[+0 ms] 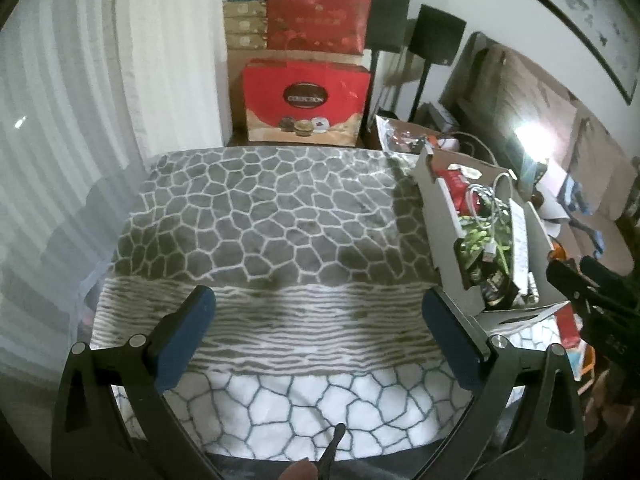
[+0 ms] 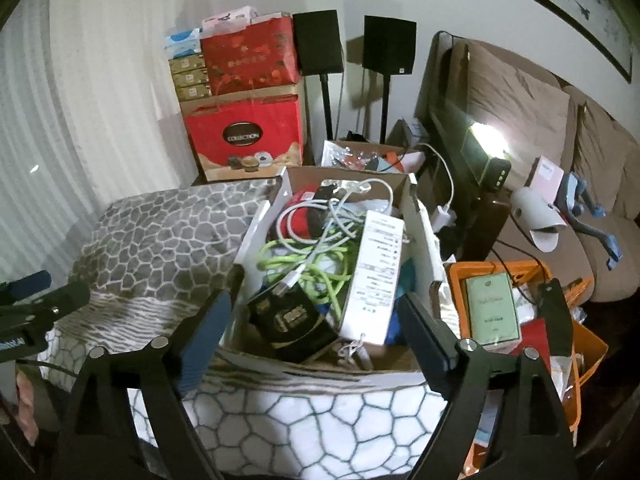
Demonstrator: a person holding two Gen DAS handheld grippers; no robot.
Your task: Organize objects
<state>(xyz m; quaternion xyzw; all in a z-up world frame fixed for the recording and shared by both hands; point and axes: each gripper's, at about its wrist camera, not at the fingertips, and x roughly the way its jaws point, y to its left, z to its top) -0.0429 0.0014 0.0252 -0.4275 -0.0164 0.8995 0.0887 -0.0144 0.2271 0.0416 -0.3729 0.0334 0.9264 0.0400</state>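
- Right gripper (image 2: pixel 316 320), jaws spread and empty, hangs near the cardboard box (image 2: pixel 420 216) of cables.
- Left gripper (image 1: pixel 318 312), spread too, faces bare blanket (image 1: pixel 272 208); box lies to its right.

both wrist views look steeply down, near the patterned blanket (image 1: pixel 280 216), sharing the cardboard box (image 2: pixel 420 216).

White curtain (image 1: pixel 80 120), brown sofa (image 2: pixel 560 128) — bright lamp (image 2: pixel 486 140) between.
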